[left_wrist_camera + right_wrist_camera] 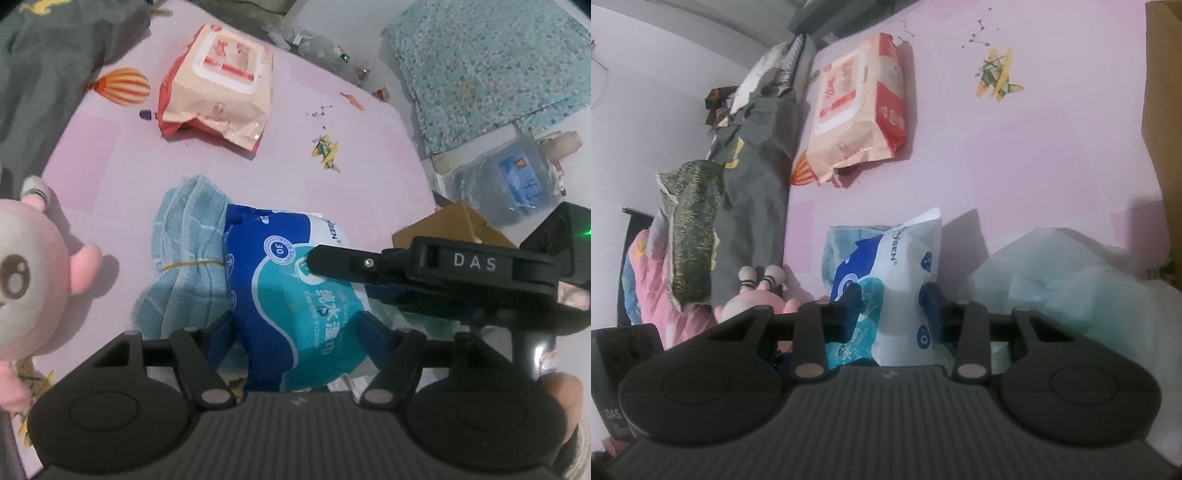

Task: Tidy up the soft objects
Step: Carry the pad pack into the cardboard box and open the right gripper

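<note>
Crinkly blue wipes pack (908,280) | pinched, right hand-held gripper (892,310) | pink sheet (1034,166)

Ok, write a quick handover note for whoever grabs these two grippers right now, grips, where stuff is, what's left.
Left gripper: open, fingers either side of the blue wet wipes pack, not clamped.
Right gripper: straddles the same pack; whether it grips cannot be told.
The pack lies on the pink sheet against the folded blue cloth.
The orange wipes pack lies farther off; the pink plush toy sits on the left.
Nothing looks sorted yet; all are left to place.
</note>
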A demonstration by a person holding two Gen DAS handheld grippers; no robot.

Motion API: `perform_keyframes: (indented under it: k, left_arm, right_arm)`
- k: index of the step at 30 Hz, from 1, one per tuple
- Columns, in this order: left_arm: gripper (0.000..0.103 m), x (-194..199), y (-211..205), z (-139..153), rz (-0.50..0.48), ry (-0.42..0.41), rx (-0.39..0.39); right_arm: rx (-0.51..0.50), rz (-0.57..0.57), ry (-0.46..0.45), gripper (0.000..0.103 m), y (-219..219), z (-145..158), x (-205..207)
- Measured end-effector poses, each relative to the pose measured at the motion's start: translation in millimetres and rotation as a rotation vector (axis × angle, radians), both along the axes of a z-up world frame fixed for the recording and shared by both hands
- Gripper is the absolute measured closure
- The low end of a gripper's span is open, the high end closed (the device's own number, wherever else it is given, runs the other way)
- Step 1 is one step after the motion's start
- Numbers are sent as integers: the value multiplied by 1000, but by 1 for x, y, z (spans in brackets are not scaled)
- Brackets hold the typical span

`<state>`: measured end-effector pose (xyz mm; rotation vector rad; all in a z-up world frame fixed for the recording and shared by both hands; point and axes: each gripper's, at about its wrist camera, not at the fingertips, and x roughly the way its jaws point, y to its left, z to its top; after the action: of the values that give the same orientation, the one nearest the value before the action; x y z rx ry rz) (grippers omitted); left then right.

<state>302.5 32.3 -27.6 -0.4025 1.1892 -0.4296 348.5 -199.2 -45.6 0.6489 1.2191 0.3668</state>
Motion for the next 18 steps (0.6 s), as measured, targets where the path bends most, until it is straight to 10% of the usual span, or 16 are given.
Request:
perform_keyframes:
  k: [18]
  left_arm:
    - [33,-78,-88,129,-136,-265,15]
  right_arm:
    - [145,-50,-243,68,-85,108,-73]
